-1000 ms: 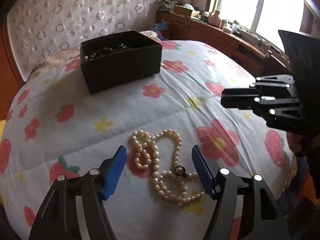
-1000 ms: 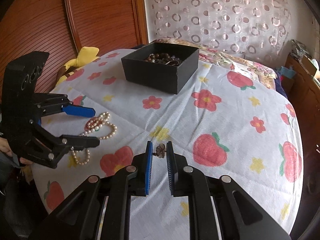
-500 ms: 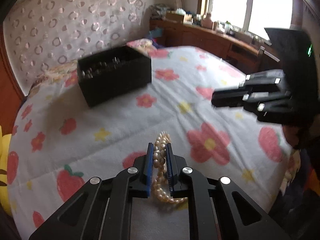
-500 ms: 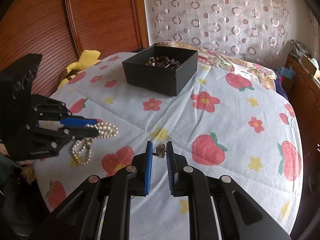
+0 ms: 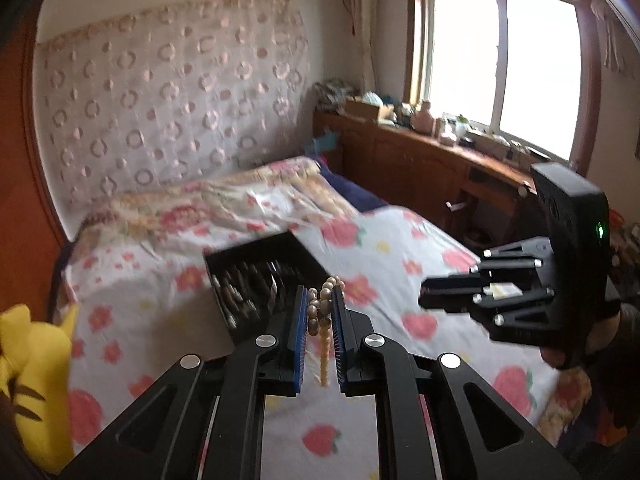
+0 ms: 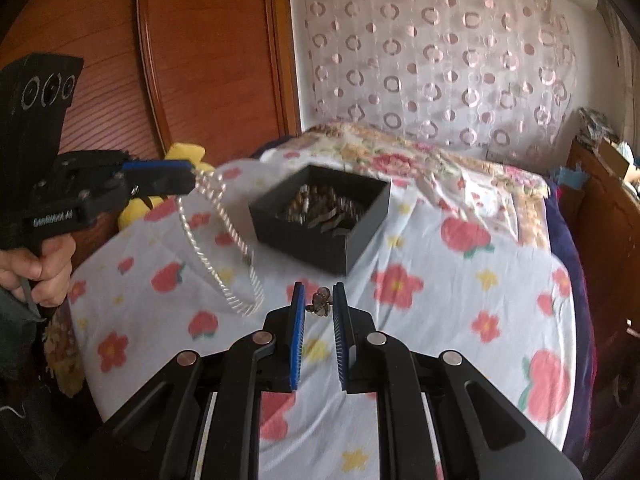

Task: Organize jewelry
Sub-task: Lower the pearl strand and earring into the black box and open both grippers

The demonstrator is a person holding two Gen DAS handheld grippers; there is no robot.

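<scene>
My left tool (image 5: 320, 312) clamped on pearl necklace (image 6: 224, 240), dangling above bed (image 6: 440, 300). My right tool (image 6: 318, 306) pinching small brooch-like piece (image 6: 319, 301). Black box (image 6: 320, 216) at 12 o'clock.

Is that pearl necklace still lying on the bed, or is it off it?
Apart. In the right wrist view the pearl necklace dangles from the shut left gripper, its loop hanging clear above the bedspread.
</scene>
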